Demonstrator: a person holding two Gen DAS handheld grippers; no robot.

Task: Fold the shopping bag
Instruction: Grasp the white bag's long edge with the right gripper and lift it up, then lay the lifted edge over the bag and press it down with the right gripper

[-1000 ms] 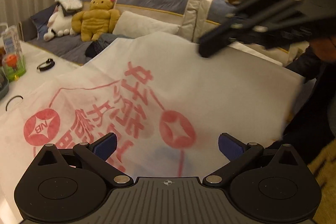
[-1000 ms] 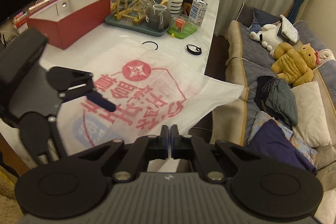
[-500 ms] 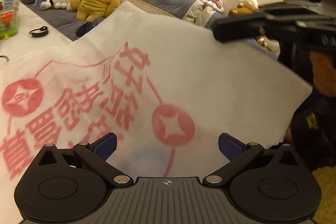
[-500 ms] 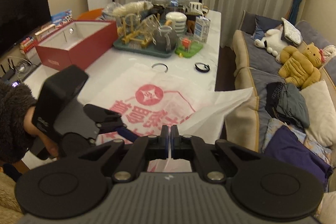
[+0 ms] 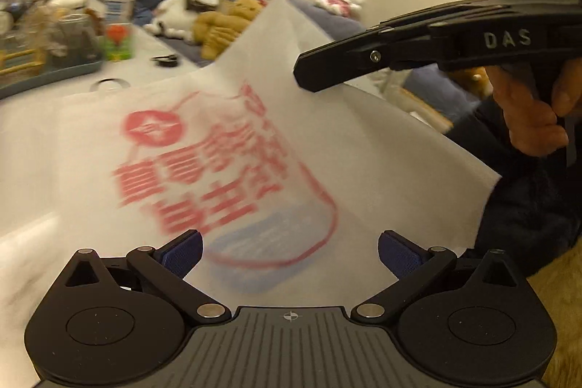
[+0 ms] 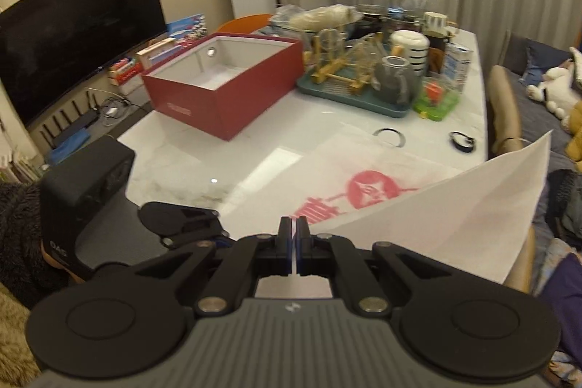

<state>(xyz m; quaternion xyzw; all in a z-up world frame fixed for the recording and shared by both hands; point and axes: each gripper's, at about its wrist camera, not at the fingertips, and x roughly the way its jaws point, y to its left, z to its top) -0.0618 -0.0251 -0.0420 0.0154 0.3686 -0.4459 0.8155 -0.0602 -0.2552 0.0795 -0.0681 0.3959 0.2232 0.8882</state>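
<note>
White marble-look table fills the middle of the right wrist view, with curtains behind it and a dark television on the wall to its left. Sofa with soft toys runs along the table's right long edge in both views.

Shopping bag, white with red print, lies flat on the table's near end. Its right side is lifted off the surface and stands up as a tilted sheet, the free corner highest.

Red box, open-topped, sits toward the left edge. Teal tray of glassware sits at the far end.

Right gripper: jaws fully closed, pinching the bag's raised edge; the sheet rises to the right of the fingers. Pointing steeply down toward the table. In the left wrist view it enters from the upper right, a bare hand wrapped on its handle, tip against the lifted sheet.

Left gripper: jaws wide apart, blue pads clear of the bag, nothing held. It is angled down over the bag's near end.

Left view only: print, blurred. Right view only: television, red box, left gripper's body at the table's near left corner, fuzzy dark sleeve behind it.
</note>
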